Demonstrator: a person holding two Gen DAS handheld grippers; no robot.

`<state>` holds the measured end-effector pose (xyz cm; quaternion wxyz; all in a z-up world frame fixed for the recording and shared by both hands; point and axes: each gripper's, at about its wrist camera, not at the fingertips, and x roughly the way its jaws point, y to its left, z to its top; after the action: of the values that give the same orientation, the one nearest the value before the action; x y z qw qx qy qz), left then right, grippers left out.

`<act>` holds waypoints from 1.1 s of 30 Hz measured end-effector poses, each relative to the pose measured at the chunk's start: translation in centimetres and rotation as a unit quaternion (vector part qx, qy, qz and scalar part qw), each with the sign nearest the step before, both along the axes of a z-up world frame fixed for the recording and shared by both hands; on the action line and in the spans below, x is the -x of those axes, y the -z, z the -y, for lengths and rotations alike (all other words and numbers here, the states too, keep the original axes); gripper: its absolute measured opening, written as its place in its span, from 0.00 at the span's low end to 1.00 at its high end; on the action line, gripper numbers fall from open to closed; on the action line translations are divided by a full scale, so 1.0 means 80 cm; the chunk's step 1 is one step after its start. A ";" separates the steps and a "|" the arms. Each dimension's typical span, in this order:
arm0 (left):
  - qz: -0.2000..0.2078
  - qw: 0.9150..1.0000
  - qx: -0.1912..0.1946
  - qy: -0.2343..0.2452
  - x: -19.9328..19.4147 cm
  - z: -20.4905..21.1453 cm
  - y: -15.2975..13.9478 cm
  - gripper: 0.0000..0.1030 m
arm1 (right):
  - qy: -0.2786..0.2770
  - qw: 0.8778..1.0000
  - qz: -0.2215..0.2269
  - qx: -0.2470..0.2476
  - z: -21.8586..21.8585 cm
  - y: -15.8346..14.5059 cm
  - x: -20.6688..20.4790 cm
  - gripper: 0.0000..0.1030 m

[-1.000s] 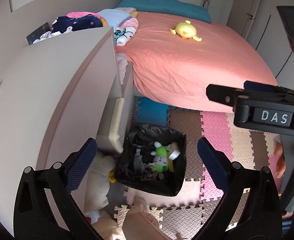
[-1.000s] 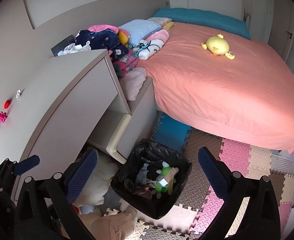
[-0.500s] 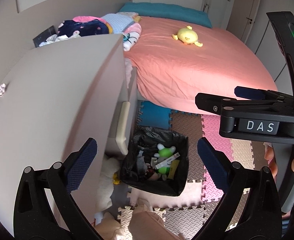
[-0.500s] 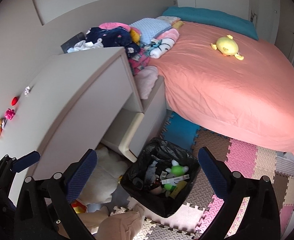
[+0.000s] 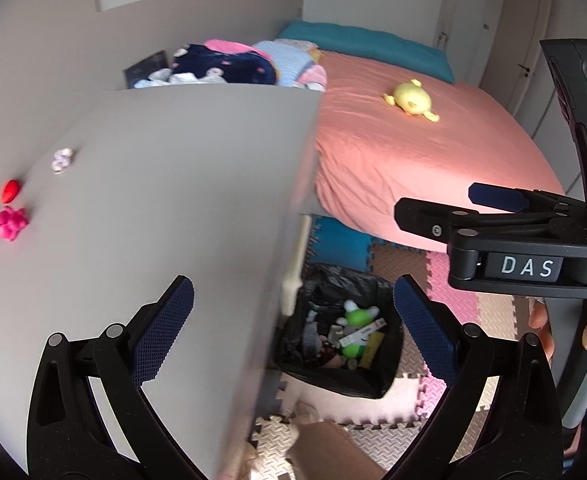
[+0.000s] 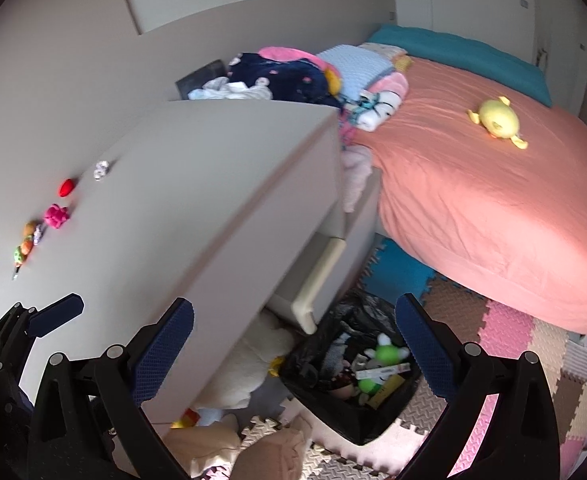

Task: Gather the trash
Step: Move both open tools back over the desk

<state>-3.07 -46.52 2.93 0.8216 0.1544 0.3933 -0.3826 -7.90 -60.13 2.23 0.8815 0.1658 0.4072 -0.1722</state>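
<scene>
Your left gripper (image 5: 293,312) is spread wide with nothing between its blue pads, and so is your right gripper (image 6: 293,336). In the left wrist view the right gripper shows again at the right edge, marked DAS, and from that side you cannot tell how its jaws stand.

The bin (image 5: 377,382), lined with a black bag, sits on the foam floor mat (image 5: 449,304) at the lower middle of both frames, just beside the corner of the grey desk (image 5: 165,216) and near the foot of the bed (image 5: 421,160). It holds a heap of trash: a green and white toy (image 6: 383,354) lies on top, a white strip with print (image 6: 381,372) lies across the middle, a yellow flat piece (image 6: 387,388) is wedged at the lower right, and grey and dark scraps fill the left side. What the scraps are cannot be made out.

On the desk, along the left edge of the frame, small bits sit in a loose line: a white crumpled piece (image 6: 101,169), a red piece (image 6: 66,187), a pink lump (image 6: 56,216) and several more coloured ones below it.

A white plush (image 6: 249,364) lies on the floor under the desk, touching the bin's left side. A yellow plush (image 6: 497,121) rests on the pink bedsheet at upper right, and folded clothes (image 6: 293,76) pile up at the head of the bed.
</scene>
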 end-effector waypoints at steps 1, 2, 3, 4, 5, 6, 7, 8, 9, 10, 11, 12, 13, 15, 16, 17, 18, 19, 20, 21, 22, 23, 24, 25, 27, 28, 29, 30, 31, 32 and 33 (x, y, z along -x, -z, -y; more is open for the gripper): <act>0.002 1.000 0.001 -0.007 -0.006 -0.011 -0.003 0.94 | -0.006 1.000 0.001 0.002 -0.007 -0.002 -0.004 0.98; 0.003 1.000 0.002 -0.012 -0.011 -0.019 -0.005 0.94 | -0.013 1.000 0.003 0.003 -0.015 -0.004 -0.010 0.98; 0.004 1.000 0.003 -0.019 -0.017 -0.028 -0.007 0.94 | -0.019 1.000 0.004 0.004 -0.021 -0.006 -0.015 0.98; 0.006 1.000 0.005 -0.030 -0.024 -0.041 -0.009 0.94 | -0.028 1.000 0.008 0.002 -0.032 -0.009 -0.024 0.98; 0.007 0.999 0.006 -0.037 -0.031 -0.051 -0.010 0.94 | -0.034 0.999 0.010 0.001 -0.039 -0.011 -0.031 0.98; 0.009 0.999 0.005 -0.045 -0.037 -0.062 -0.011 0.94 | -0.042 0.999 0.014 -0.001 -0.049 -0.013 -0.041 0.98; 0.012 0.998 0.004 -0.057 -0.045 -0.075 -0.012 0.94 | -0.047 0.999 0.015 -0.001 -0.057 -0.014 -0.046 0.98; 0.015 0.998 0.002 -0.065 -0.052 -0.085 -0.013 0.94 | -0.055 0.998 0.016 0.000 -0.067 -0.016 -0.056 0.98; 0.016 0.997 0.001 -0.074 -0.058 -0.096 -0.014 0.94 | -0.062 0.998 0.017 0.001 -0.078 -0.017 -0.066 0.98; 0.017 0.996 0.001 -0.083 -0.066 -0.109 -0.014 0.94 | -0.069 0.997 0.017 0.001 -0.088 -0.017 -0.075 0.98; 0.019 0.996 0.000 -0.092 -0.073 -0.121 -0.014 0.94 | -0.076 0.997 0.017 0.000 -0.097 -0.017 -0.082 0.98; 0.020 0.994 -0.001 -0.104 -0.082 -0.136 -0.015 0.94 | -0.084 0.996 0.017 0.001 -0.108 -0.016 -0.092 0.98; 0.021 0.994 0.000 -0.111 -0.087 -0.147 -0.015 0.94 | -0.088 0.996 0.017 0.003 -0.115 -0.016 -0.098 0.98; 0.020 0.991 0.001 -0.132 -0.102 -0.173 -0.015 0.94 | -0.099 0.995 0.015 0.001 -0.131 -0.013 -0.115 0.98; 0.020 0.990 0.002 -0.140 -0.108 -0.182 -0.014 0.94 | -0.105 0.994 0.014 -0.003 -0.140 -0.011 -0.124 0.98; 0.019 0.989 0.003 -0.147 -0.116 -0.192 -0.014 0.94 | -0.109 0.994 0.013 -0.008 -0.147 -0.009 -0.131 0.98; 0.018 0.988 0.004 -0.154 -0.121 -0.202 -0.014 0.94 | -0.113 0.993 0.012 -0.011 -0.154 -0.007 -0.138 0.98; 0.017 0.986 0.004 -0.163 -0.127 -0.215 -0.013 0.94 | -0.119 0.993 0.012 -0.015 -0.163 -0.005 -0.147 0.98; 0.018 0.986 0.003 -0.169 -0.135 -0.225 -0.012 0.94 | -0.124 0.992 0.010 -0.019 -0.172 -0.003 -0.156 0.98; 0.019 0.985 0.002 -0.173 -0.140 -0.234 -0.011 0.94 | -0.128 0.991 0.009 -0.021 -0.178 -0.002 -0.162 0.98; 0.024 0.983 -0.002 -0.181 -0.147 -0.246 -0.010 0.94 | -0.135 0.991 0.008 -0.024 -0.187 0.000 -0.171 0.98; 0.028 0.982 -0.006 -0.187 -0.154 -0.254 -0.010 0.94 | -0.140 0.990 0.009 -0.025 -0.196 0.001 -0.178 0.98; 0.031 0.981 -0.009 -0.193 -0.160 -0.264 -0.009 0.94 | -0.145 0.989 0.009 -0.024 -0.204 0.002 -0.186 0.98; 0.035 0.979 -0.009 -0.198 -0.167 -0.277 -0.009 0.94 | -0.153 0.988 0.009 -0.024 -0.214 0.003 -0.196 0.98; 0.041 0.977 -0.010 -0.210 -0.181 -0.300 -0.009 0.94 | -0.169 0.985 0.013 -0.025 -0.233 0.005 -0.214 0.98; 0.043 0.976 -0.010 -0.214 -0.186 -0.309 -0.009 0.94 | -0.176 0.984 0.013 -0.024 -0.242 0.006 -0.222 0.98; 0.044 0.975 -0.010 -0.217 -0.193 -0.318 -0.009 0.94 | -0.181 0.983 0.014 -0.024 -0.249 0.007 -0.229 0.98; 0.044 0.975 -0.009 -0.219 -0.199 -0.327 -0.009 0.94 | -0.189 0.982 0.014 -0.022 -0.259 0.008 -0.238 0.98; 0.045 0.974 -0.009 -0.222 -0.206 -0.339 -0.009 0.94 | -0.194 0.981 0.014 -0.022 -0.266 0.008 -0.245 0.98; 0.047 0.974 -0.011 -0.223 -0.214 -0.349 -0.008 0.94 | -0.200 0.979 0.014 -0.024 -0.272 0.009 -0.251 0.98; 0.048 0.973 -0.013 -0.224 -0.218 -0.355 -0.007 0.94 | -0.205 0.978 0.012 -0.025 -0.278 0.010 -0.259 0.98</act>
<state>14.37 -18.13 3.49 0.9021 0.0907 0.3831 -0.1763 12.80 -37.86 1.41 0.8985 0.1030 0.4260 0.0241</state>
